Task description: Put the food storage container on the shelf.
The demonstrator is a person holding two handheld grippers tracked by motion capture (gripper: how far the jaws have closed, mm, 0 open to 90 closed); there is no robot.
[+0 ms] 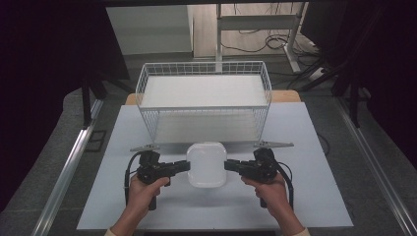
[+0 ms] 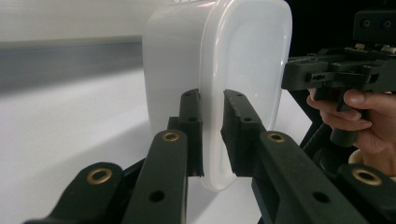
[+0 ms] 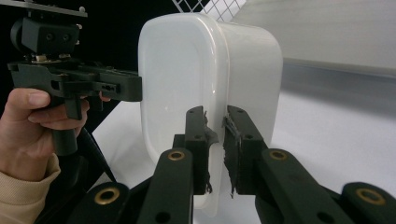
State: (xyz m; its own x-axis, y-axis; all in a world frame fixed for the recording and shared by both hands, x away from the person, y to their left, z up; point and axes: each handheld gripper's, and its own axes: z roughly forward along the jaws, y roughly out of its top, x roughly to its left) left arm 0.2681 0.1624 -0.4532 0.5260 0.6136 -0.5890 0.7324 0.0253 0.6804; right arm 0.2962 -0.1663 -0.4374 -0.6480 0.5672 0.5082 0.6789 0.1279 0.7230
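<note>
White lidded tub (image 1: 207,164) held between both grippers – left (image 1: 186,166), right (image 1: 228,165) – fingers clamped on its rim

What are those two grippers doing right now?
Left gripper: closed on the rim of the white plastic container.
Right gripper: closed on the container's opposite rim.

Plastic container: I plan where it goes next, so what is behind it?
Behind the plastic container stands a white wire basket with nothing visible inside; the container hides part of the basket's foot.
</note>
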